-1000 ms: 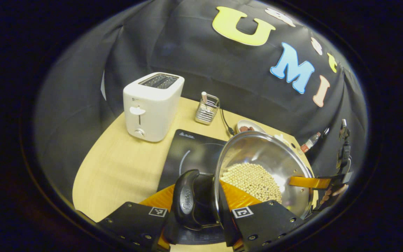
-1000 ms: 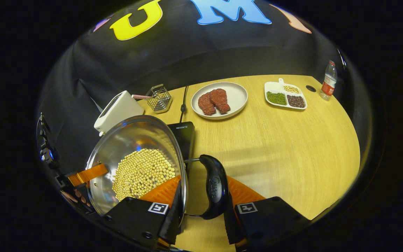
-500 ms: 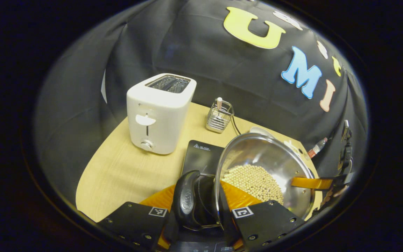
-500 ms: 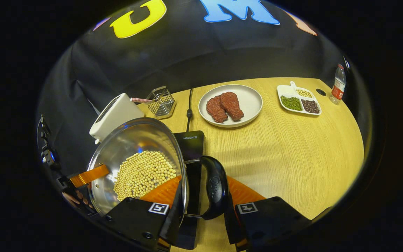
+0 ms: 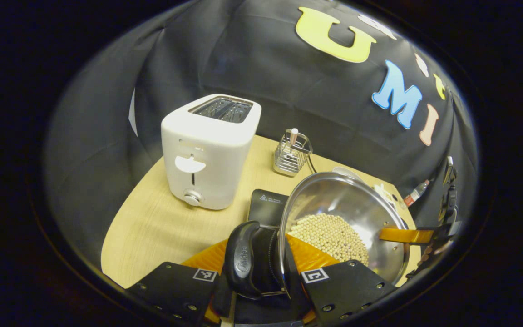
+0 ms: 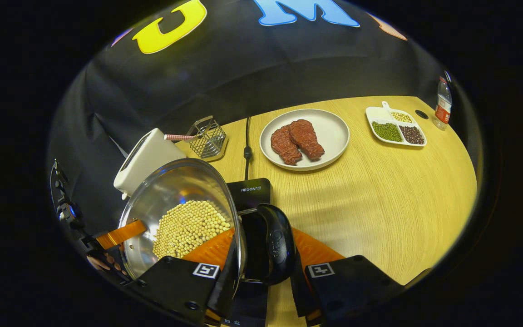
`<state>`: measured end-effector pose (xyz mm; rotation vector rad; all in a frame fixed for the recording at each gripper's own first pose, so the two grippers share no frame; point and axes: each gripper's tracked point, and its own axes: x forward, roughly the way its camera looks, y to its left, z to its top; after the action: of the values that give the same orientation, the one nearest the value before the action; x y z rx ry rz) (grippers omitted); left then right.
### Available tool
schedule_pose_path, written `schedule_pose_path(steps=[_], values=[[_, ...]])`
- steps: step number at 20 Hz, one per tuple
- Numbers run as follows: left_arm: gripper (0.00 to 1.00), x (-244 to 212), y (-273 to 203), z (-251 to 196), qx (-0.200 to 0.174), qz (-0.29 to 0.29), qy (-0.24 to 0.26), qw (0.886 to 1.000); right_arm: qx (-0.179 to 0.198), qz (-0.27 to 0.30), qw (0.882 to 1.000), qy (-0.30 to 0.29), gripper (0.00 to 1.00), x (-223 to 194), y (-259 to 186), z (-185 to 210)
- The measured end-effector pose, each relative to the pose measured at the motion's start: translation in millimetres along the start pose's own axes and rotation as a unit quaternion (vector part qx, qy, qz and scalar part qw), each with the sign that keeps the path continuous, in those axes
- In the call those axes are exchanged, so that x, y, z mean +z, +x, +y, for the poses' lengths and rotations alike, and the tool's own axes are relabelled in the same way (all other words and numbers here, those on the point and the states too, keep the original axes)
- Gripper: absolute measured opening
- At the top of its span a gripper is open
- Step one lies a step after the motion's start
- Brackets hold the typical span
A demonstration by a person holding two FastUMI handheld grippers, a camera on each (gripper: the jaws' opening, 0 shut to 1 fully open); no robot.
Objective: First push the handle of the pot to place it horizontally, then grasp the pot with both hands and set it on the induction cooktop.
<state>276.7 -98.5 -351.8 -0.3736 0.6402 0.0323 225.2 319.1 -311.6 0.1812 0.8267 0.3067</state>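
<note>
A steel pot holding pale round beans hangs between both grippers. My left gripper is shut on its black side handle, with one finger inside the rim. My right gripper is shut the same way on the opposite black handle, beside the pot. Each gripper shows at the pot's far rim in the other's view: the right gripper, the left gripper. The black induction cooktop lies under the pot. Whether the pot touches it I cannot tell.
A white toaster and a wire basket stand behind the cooktop. Farther right on the wooden table are a plate with meat, a divided dish and a bottle.
Both grippers have carried the pot toward the toaster. The cooktop has slid further beneath the pot, and both grips are unchanged.
</note>
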Motion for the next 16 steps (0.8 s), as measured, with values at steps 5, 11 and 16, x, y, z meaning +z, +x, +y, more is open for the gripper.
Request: schedule_pose_path(steps=[5, 11, 16], values=[[0.56, -1.8, 1.9, -2.4, -0.003, -0.002, -0.012, 1.000, 0.008, -0.001, 1.000, -0.007, 0.57, 0.0, 2.0, -0.7], [0.56, -1.2, 1.6, -5.9, -0.009, -0.002, -0.022, 1.000, 0.009, 0.001, 1.000, -0.008, 0.55, -2.1, 2.4, -1.1], [0.56, -1.4, -2.5, 2.3, 0.007, 0.002, -0.006, 1.000, 0.027, 0.008, 0.999, -0.014, 0.61, -4.4, -2.4, 3.0]])
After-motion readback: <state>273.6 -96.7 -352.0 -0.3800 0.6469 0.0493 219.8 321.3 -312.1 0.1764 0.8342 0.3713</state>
